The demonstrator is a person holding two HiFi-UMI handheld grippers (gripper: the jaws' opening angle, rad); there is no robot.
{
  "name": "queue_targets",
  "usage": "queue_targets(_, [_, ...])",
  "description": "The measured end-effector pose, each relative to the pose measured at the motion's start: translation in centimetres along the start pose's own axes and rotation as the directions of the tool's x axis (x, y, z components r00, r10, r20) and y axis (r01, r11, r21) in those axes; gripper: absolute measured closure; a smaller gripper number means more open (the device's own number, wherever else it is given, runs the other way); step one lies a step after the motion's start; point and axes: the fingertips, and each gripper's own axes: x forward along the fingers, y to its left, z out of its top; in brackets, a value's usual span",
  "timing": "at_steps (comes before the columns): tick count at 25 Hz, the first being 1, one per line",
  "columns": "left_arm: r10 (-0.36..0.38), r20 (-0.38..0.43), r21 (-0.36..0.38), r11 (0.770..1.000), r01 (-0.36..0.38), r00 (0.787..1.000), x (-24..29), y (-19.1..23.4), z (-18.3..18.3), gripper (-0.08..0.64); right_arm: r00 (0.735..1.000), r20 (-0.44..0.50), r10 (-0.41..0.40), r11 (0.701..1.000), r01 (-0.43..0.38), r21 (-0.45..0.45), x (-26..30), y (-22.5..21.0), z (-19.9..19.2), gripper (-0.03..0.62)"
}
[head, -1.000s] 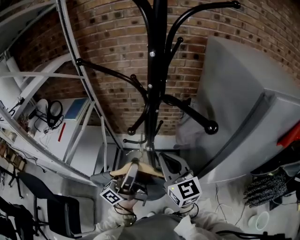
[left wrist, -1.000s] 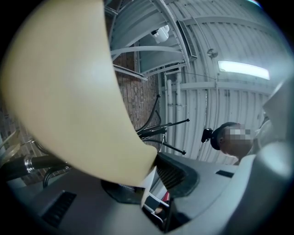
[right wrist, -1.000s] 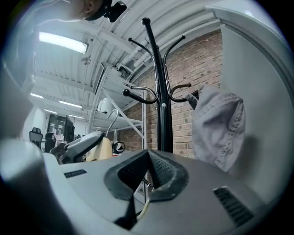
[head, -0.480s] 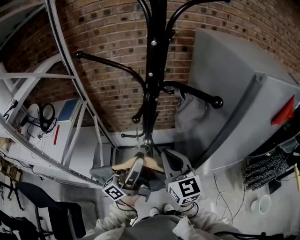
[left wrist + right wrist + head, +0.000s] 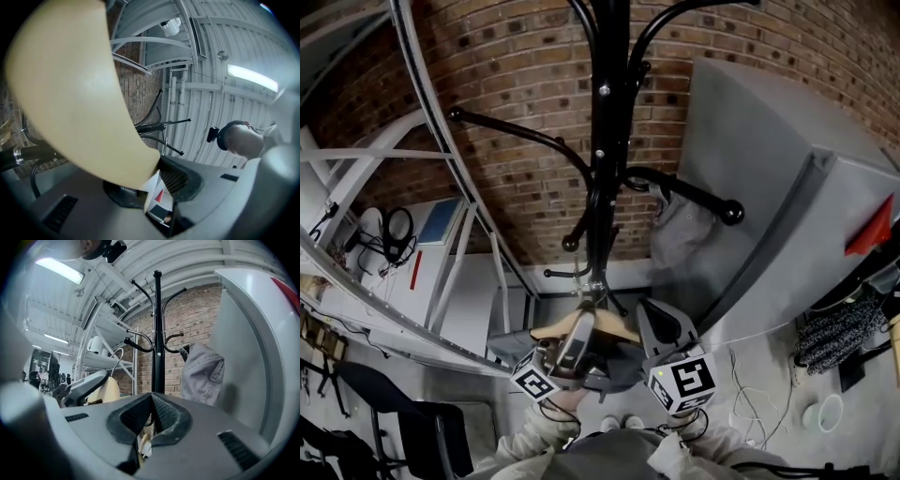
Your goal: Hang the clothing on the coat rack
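Centrally, the black rack [image 5: 609,141] stands before a brick wall [image 5: 516,94], its curved arms spreading to both sides. Low in front of the rack's pole, the left gripper [image 5: 579,330] pinches a wooden hanger [image 5: 619,328]. In the left gripper view the pale wood [image 5: 70,93] fills the upper left and runs down into the jaws [image 5: 157,173], whose pads press on it. Grey cloth [image 5: 614,370] lies under the hanger's arms, nearer the person than the rack's foot, so the clothing is held low in front of the rack and not on any arm. The hanger's wire hook [image 5: 116,357] rises left of the pole in the right gripper view, where hanger [image 5: 107,390] and left gripper [image 5: 84,385] also show, apart from the rack [image 5: 157,333]. Just right of the hanger, and at the same closeness to the pole, the right gripper [image 5: 654,317] points toward the rack. Its fingers are pressed together at the tips [image 5: 152,401], and what the pale strip in the slit below them is cannot be told. A second grey garment [image 5: 680,230] hangs from a rack arm right of the pole, and is seen likewise in the right gripper view [image 5: 202,373]. Right of the rack stands a large grey panel [image 5: 769,187]; left of it is white shelving [image 5: 441,234].
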Motion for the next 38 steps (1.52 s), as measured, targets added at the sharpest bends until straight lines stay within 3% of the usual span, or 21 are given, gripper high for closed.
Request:
queue_targets(7, [-0.037,0.046,0.012,0.999,0.037,0.998,1.4,-1.4,1.5,0.456,0.999,0.037,-0.009,0.998,0.011,-0.057,-1.1,-0.6,2.7,0.569])
queue_targets(19, [-0.093,0.034,0.048,0.995,0.091,0.995,4.6,-2.7,3.4,0.457,0.996,0.067,-0.055,0.994,0.061,-0.090,-1.3,-2.4,4.8,0.569])
queue_targets(26, [-0.098,0.062,-0.020,0.995,0.100,0.993,5.7,-2.0,4.4,0.457,0.994,0.099,-0.054,0.991,0.066,-0.120,-0.3,-2.7,6.5,0.569])
queue_targets(38, [-0.086,0.083,-0.073,0.993,0.092,0.993,6.5,0.4,5.1,0.456,0.992,0.102,-0.075,0.991,0.085,-0.102,1.5,-4.1,6.2,0.569])
